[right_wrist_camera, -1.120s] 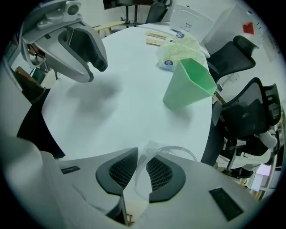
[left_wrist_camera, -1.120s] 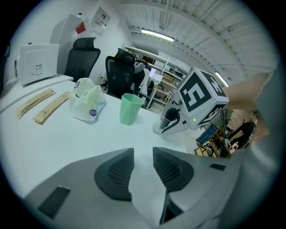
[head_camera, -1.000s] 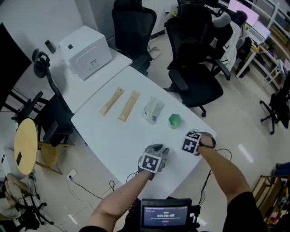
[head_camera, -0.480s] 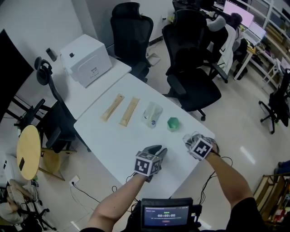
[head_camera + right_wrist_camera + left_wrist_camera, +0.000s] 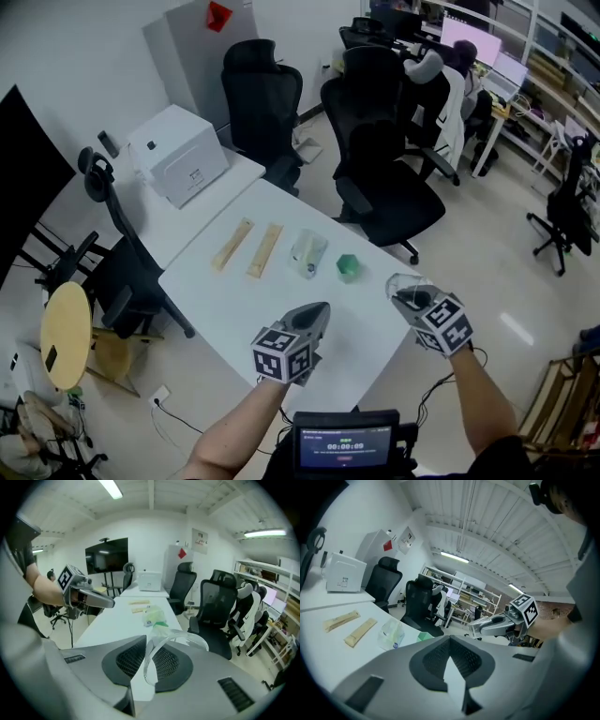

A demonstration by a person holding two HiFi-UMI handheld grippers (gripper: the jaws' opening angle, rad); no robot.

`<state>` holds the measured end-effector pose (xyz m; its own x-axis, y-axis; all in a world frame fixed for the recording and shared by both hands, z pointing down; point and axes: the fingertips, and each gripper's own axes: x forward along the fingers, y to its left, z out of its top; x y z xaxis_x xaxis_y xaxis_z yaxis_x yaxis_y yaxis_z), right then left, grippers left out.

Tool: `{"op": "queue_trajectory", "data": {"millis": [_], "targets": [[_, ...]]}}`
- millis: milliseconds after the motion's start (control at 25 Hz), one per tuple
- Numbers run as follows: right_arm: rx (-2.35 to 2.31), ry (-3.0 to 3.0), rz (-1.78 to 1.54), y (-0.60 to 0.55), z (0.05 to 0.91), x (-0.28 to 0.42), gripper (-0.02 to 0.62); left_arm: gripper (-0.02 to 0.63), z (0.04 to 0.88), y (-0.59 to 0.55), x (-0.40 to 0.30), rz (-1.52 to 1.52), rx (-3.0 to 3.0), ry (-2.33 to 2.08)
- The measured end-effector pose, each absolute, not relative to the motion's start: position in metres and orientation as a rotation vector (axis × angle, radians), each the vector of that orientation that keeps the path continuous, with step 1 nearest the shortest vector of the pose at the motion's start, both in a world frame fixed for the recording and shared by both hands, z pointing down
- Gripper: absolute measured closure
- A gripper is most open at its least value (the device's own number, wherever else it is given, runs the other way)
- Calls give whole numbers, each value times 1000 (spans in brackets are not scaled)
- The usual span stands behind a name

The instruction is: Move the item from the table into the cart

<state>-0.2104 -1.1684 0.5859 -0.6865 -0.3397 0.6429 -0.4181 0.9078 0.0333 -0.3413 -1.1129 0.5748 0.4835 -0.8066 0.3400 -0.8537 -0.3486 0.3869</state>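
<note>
On the white table (image 5: 234, 300) lie two tan packets (image 5: 232, 245) (image 5: 265, 250), a clear bag (image 5: 308, 253) and a green cube (image 5: 348, 266) in a row. My left gripper (image 5: 319, 307) hovers over the table's near part, shut and holding nothing; its pads meet in the left gripper view (image 5: 450, 638). My right gripper (image 5: 405, 292) is at the table's right corner, shut on a clear plastic cup (image 5: 401, 281). The cup's curved rim (image 5: 180, 636) sticks out between the pads (image 5: 146, 639). No cart shows.
A white box-like machine (image 5: 180, 155) stands on the adjoining table at the back left. Black office chairs (image 5: 262, 94) (image 5: 384, 178) crowd the far side. A round wooden stool (image 5: 64, 323) is on the left. Desks and shelves fill the room's right.
The right gripper has moved right to the table's corner with the clear cup. The left gripper has drifted left and nearer to me. The head view has tilted up.
</note>
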Motion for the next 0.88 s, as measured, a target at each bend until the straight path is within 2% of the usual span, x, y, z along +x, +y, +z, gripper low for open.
{"op": "queue_trajectory", "data": {"millis": [360,640,880], "targets": [[808,-2634,61,-1102,466,-150,569,606,485,-1054,-316,11,2328,-1529],[983,-2741,-35,-1061,405,-84,569,606,429,-1039,-246,-18,2486,-1543],[1310,-2727,-58,-1000,383,-15,569,606,407,-1013,-171,-41,2720,-1372]]}}
